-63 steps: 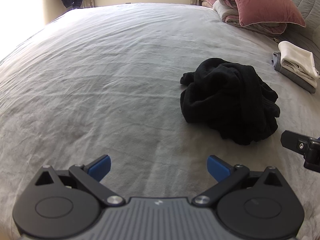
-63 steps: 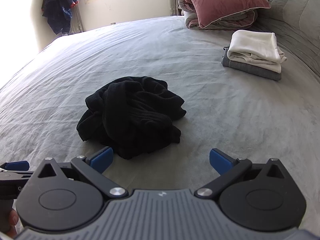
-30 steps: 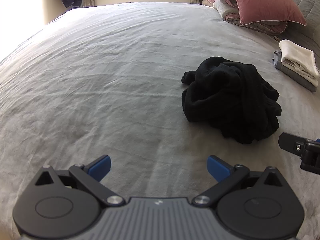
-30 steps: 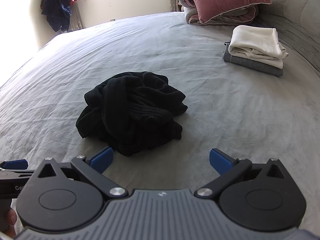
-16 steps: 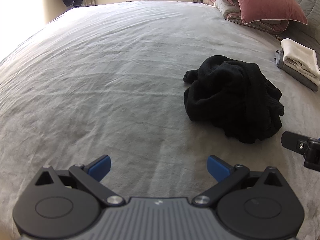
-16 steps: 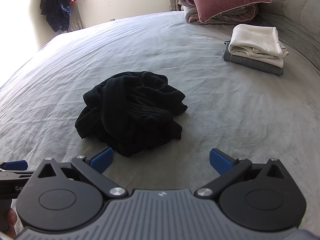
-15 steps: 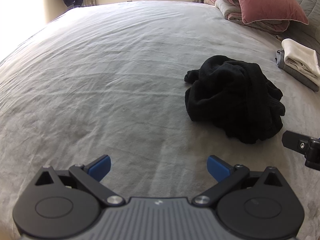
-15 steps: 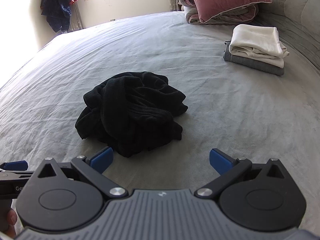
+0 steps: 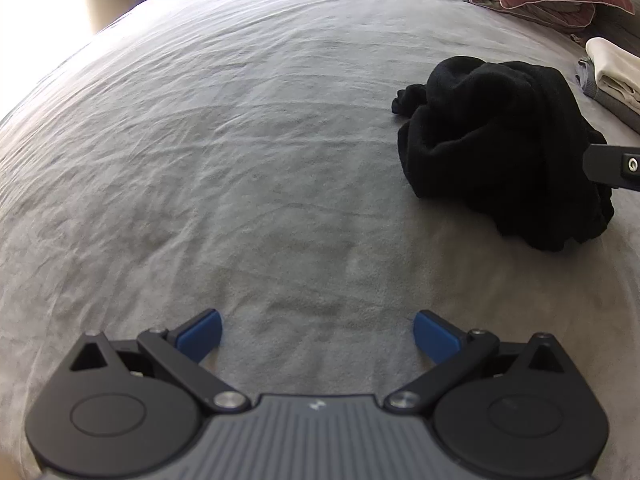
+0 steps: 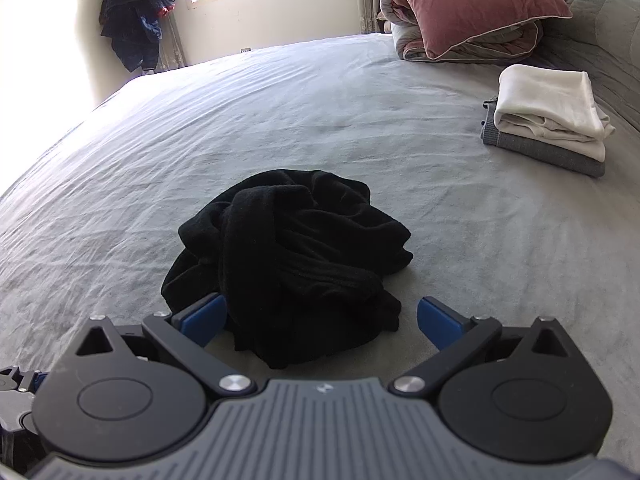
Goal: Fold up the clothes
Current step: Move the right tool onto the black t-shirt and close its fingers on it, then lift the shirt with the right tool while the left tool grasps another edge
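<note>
right gripper [image 10: 318, 318] spread wide, near edge of crumpled black garment [image 10: 288, 256] between its fingers

A black, soft knit garment [image 10: 288, 256] lies crumpled in a loose heap on the grey bed cover [image 10: 280, 112], unfolded, with thick rolls of fabric twisted over one another and a ribbed edge showing on the near side. From the left wrist view the same heap [image 9: 500, 148] sits to the right. Well apart from it, toward the headboard, a folded cream-white garment [image 10: 548, 104] rests neatly stacked on a folded grey garment [image 10: 544, 152].
</note>
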The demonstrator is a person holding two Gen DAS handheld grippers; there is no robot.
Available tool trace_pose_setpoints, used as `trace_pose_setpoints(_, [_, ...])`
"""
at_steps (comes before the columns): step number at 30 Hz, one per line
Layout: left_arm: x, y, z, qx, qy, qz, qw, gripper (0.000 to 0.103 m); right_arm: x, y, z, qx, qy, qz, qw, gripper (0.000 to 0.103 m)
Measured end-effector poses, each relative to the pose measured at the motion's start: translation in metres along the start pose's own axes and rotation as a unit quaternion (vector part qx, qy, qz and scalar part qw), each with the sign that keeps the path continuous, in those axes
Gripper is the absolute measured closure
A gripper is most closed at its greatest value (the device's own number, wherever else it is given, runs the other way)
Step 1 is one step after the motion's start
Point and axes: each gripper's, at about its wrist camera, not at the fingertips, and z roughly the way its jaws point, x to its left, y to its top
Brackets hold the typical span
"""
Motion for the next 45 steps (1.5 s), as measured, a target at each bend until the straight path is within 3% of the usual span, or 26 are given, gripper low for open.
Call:
trace_pose_setpoints(10, [0.004,-0.012,-0.004,-0.042,-0.018,0.015,0.9988,0.0,0.02,0.003,0.002,-0.011,0.006,-0.024,1.0,0.016])
trace_pose_setpoints(13, [0.008,-0.014,-0.01,-0.053,-0.031,0.029,0.9977,0.0,0.024,0.003,0.004,-0.016,0.011,-0.031,0.999,0.026])
trace_pose_setpoints(16, [0.013,-0.012,-0.016,-0.057,-0.043,0.035,0.9968,0.0,0.025,0.002,0.006,-0.016,0.023,-0.023,0.999,0.042])
trace_pose_setpoints(18, [0.016,-0.009,-0.019,-0.06,-0.051,0.036,0.9962,0.0,0.023,0.001,0.007,-0.012,0.037,-0.016,0.999,0.063])
trace_pose_setpoints(19, [0.017,-0.006,-0.02,-0.062,-0.057,0.038,0.9957,0.0,0.021,0.0,0.007,-0.01,0.045,-0.014,0.999,0.068])
trace_pose_setpoints(20, [0.018,-0.003,-0.022,-0.064,-0.064,0.041,0.9951,0.0,0.02,-0.001,0.006,-0.01,0.052,-0.01,0.999,0.089])
trace_pose_setpoints(21, [0.019,-0.001,-0.024,-0.068,-0.071,0.041,0.9943,0.0,0.018,-0.002,0.006,-0.008,0.061,-0.005,0.998,0.098])
trace_pose_setpoints(32, [0.03,0.018,-0.045,-0.092,-0.187,-0.014,0.9779,0.001,0.008,-0.017,-0.027,0.002,0.14,-0.009,0.99,0.1])
trace_pose_setpoints(39, [0.033,0.025,-0.047,-0.105,-0.228,-0.061,0.9661,0.001,-0.002,-0.033,-0.053,0.025,0.19,-0.009,0.981,0.1])
trace_pose_setpoints(45, [0.029,0.03,-0.036,-0.093,-0.239,-0.094,0.962,0.001,-0.006,-0.046,-0.063,0.061,0.217,-0.009,0.974,0.1])
